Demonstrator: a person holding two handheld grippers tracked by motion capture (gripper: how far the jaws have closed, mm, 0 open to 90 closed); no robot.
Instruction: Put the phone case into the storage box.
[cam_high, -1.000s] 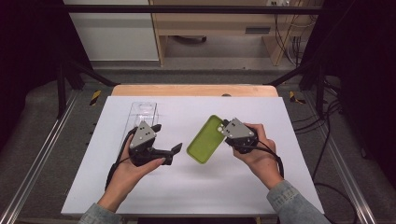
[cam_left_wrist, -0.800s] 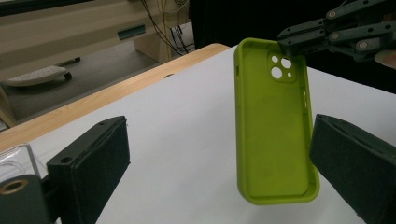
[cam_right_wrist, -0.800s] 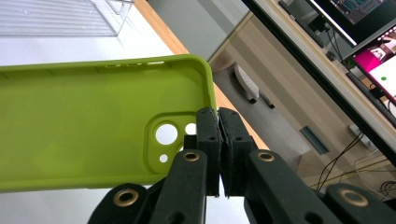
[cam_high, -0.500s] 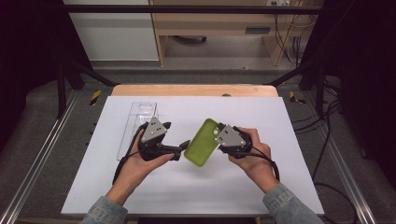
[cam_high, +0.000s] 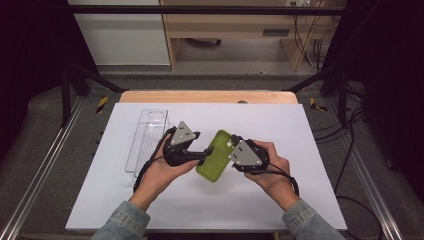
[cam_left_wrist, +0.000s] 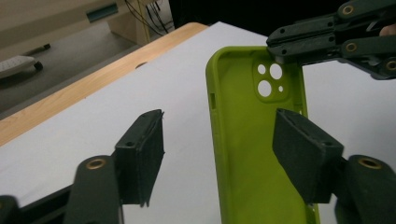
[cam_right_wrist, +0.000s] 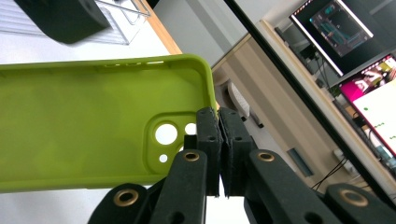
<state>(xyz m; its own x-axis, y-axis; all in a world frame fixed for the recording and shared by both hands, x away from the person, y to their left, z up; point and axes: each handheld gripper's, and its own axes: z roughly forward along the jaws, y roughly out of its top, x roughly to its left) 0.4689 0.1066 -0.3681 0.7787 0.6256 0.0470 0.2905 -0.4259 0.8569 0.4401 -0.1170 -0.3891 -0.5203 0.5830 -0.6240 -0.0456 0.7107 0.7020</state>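
Observation:
A lime-green phone case (cam_high: 215, 157) is held off the white table, its hollow side facing the left gripper view. My right gripper (cam_high: 231, 145) is shut on the case's rim beside the camera holes (cam_right_wrist: 166, 134), and its pads (cam_right_wrist: 208, 122) pinch the wall. My left gripper (cam_high: 204, 152) reaches in from the left. Its jaws have just been closing, with the long side wall of the case (cam_left_wrist: 219, 140) between them. The pads (cam_left_wrist: 144, 144) stand apart from that wall, so the gripper is open.
A clear plastic tray (cam_high: 146, 141) lies on the white table top (cam_high: 310, 150) just left of my left hand. A wooden table edge (cam_high: 210, 96) runs along the far side. Metal rails and cables flank the table.
My left gripper has moved right toward the case and its jaws have narrowed around the case's side. The right hand has brought the case slightly left and nearer.

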